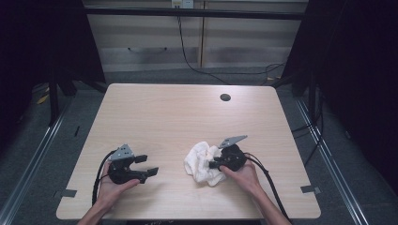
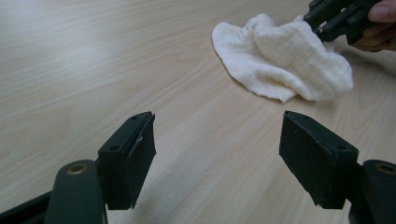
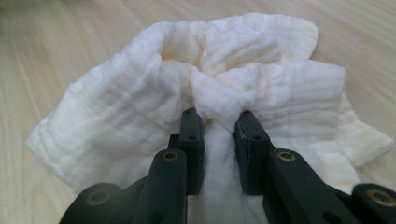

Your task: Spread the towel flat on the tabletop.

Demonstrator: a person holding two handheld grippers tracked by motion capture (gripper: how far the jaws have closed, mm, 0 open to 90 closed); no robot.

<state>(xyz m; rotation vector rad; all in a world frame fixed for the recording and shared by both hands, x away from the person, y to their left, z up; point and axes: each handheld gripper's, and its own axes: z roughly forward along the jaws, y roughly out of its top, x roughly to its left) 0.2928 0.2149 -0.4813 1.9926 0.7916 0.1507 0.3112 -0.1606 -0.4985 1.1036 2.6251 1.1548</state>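
Observation:
A crumpled white cloth lies on the wooden table, right of the middle near the front. My right gripper is shut on a bunched fold of that cloth, the two black pads pinching it from both sides. At the front left, my left gripper is held just above the table, pointing right toward the cloth. Its jaws stand wide open with bare wood between them, as its own view shows. Farther off in that view the cloth lies with the right gripper on it.
A round cable hole sits in the table near the far right edge. Black cables trail from both grippers toward the front edge. Dark floor and metal rails flank the table on both sides.

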